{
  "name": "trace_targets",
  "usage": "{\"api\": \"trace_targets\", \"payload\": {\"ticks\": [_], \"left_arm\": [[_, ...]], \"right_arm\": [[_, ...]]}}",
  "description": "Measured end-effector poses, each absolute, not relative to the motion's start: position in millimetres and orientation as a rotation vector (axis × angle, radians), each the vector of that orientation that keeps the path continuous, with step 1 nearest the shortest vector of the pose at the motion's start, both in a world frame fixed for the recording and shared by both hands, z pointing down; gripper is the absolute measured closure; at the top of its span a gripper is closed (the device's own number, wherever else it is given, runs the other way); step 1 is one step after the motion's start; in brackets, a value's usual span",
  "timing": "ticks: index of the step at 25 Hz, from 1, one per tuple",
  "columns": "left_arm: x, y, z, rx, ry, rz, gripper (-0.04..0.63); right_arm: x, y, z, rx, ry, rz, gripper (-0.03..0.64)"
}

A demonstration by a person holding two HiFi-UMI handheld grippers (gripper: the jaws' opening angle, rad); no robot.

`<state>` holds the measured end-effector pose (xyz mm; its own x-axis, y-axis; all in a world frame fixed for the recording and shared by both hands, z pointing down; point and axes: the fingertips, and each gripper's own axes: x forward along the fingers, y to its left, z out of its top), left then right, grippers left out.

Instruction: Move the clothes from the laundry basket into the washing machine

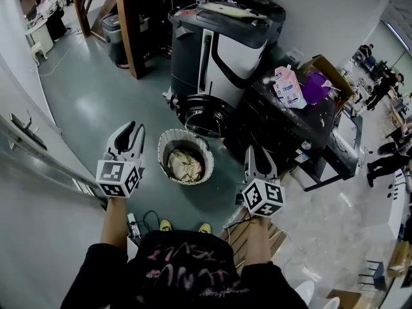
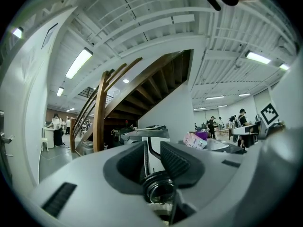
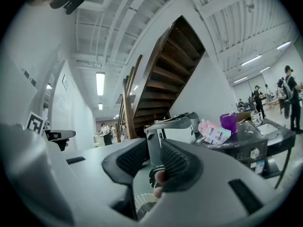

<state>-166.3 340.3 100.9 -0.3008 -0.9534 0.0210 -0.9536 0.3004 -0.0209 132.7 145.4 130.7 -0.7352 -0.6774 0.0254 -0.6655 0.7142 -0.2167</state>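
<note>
Head view shows crumpled cream clothes (image 1: pixel 187 163) bunched at the bottom of the round white basket (image 1: pixel 163 140) on the floor (image 1: pixel 84 102), just before a round dark opening (image 1: pixel 205 114). Left gripper (image 1: pixel 132 129) and right gripper (image 1: pixel 253 150) flank the basket, each with jaws slightly apart and nothing between them.

Laundry basket (image 1: pixel 161 141) on floor (image 1: pixel 84 95) btwn left gripper (image 1: pixel 129 131) and right gripper (image 1: pixel 255 153), clothes (image 1: pixel 185 163) in it. Washing machine (image 1: pixel 222 50) ahead of both, just behind basket. Pouch (image 1: pixel 290 87) on bench (image 1: pixel 270 118), fwd-right of right gripper.
</note>
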Motion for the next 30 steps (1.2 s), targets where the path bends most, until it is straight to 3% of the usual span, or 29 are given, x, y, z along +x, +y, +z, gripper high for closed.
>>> {"api": "trace_targets", "payload": {"ticks": [4,12,30], "left_arm": [[-164.8,341.7,102.6,1.862,-2.508,0.038,0.423],[-159.0,341.9,102.0,1.874,-2.483,0.020,0.356],[-105.0,300.2,124.6,1.851,-2.442,0.091,0.351]], "right_arm": [[128.0,151.3,130.4,-1.067,2.881,-0.342,0.442],[127.2,153.0,133.4,-1.053,2.896,-0.361,0.348],[171.2,111.8,159.6,-0.990,2.921,-0.435,0.336]]}}
